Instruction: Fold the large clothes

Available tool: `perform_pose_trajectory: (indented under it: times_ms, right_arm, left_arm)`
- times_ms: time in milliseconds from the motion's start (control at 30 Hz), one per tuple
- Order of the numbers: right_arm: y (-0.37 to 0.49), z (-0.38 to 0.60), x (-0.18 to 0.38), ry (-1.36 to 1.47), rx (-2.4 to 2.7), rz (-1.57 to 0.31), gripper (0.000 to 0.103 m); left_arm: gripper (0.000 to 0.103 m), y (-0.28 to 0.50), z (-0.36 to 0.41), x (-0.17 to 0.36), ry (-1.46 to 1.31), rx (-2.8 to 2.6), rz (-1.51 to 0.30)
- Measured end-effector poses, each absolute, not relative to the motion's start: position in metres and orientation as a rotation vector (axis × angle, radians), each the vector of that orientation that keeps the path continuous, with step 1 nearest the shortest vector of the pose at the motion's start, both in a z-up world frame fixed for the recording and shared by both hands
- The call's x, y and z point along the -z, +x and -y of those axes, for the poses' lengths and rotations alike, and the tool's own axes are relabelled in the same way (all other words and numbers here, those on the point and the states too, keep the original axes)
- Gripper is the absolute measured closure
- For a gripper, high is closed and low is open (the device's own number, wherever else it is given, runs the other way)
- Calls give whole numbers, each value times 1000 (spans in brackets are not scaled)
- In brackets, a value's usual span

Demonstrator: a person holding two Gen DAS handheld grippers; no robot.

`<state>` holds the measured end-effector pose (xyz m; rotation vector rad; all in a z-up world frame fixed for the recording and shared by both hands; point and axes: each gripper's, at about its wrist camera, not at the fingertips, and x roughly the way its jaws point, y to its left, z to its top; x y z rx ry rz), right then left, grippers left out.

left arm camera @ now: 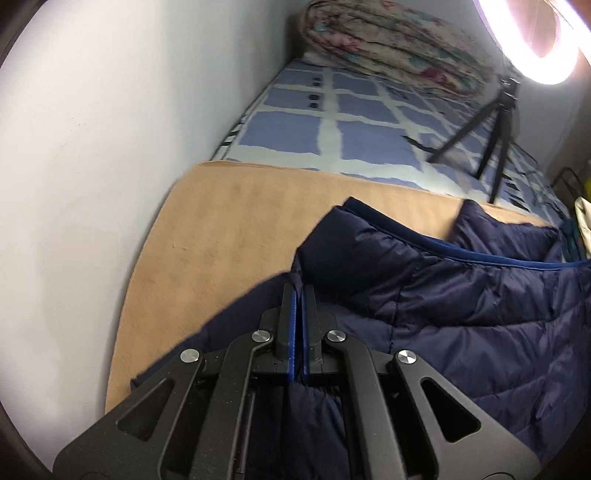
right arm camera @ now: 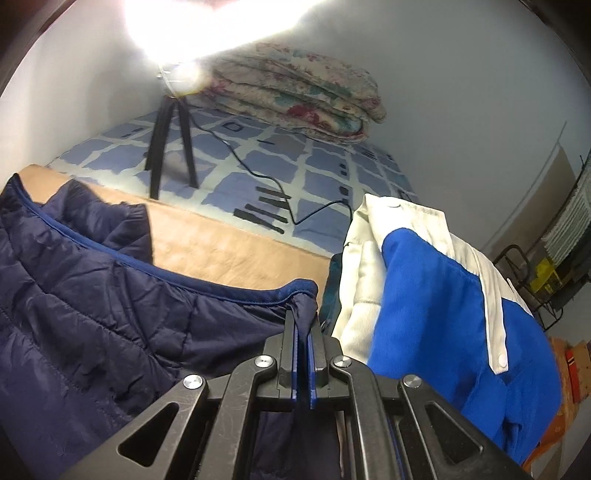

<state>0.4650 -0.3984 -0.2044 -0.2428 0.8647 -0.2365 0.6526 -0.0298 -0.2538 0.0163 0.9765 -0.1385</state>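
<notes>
A navy quilted jacket (left arm camera: 461, 295) (right arm camera: 92, 295) with a blue-trimmed edge lies spread on a tan blanket (left arm camera: 221, 229) (right arm camera: 221, 243) on the bed. My left gripper (left arm camera: 298, 290) is shut at the jacket's left edge, with navy fabric pinched between its blue pads and hanging below them. At the jacket's right end, my right gripper (right arm camera: 303, 314) is shut on a fold just under the blue trim. The part of the jacket under both grippers is hidden.
A blue and white garment (right arm camera: 424, 295) is heaped right of the jacket. Beyond the blanket, on a blue checked sheet (left arm camera: 369, 122) (right arm camera: 258, 162), stand a black tripod (left arm camera: 495, 122) (right arm camera: 166, 147) with a glaring ring light (left arm camera: 535, 33), its cable (right arm camera: 258, 173) and a folded floral quilt (left arm camera: 388, 48) (right arm camera: 295, 92). A wall (left arm camera: 92, 147) lines the left.
</notes>
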Motion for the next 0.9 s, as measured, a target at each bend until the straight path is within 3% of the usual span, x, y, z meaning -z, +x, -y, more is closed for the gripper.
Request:
perform_pose_trajectory:
  times_ms: [100,167,267,400,533,733,900]
  right_arm:
    - [472,395,215,-270,232,-914,101]
    - [465,391,212,-297,242,-910,85]
    - [442,390,195,-246,221,-877,70]
    - [392,373,169,-175,140,-809,69]
    - [326,333,171,-57,-87,-828,69]
    - [280,289,221,-142,-170,-952,69]
    - [274,302,243,-69,-164,-995,69]
  left_arm:
    - [100,651,31,256,40,114,-971]
    - [81,648,28,251,31,106,-977]
    - [73,629,23,228,34,94,-906]
    - [73,577,42,189,-23,203,-823]
    - [73,541,116,181,85,376,-797]
    - [72,560,205,231,190,414,-879]
    - [70,580,222,282,246,349,-971]
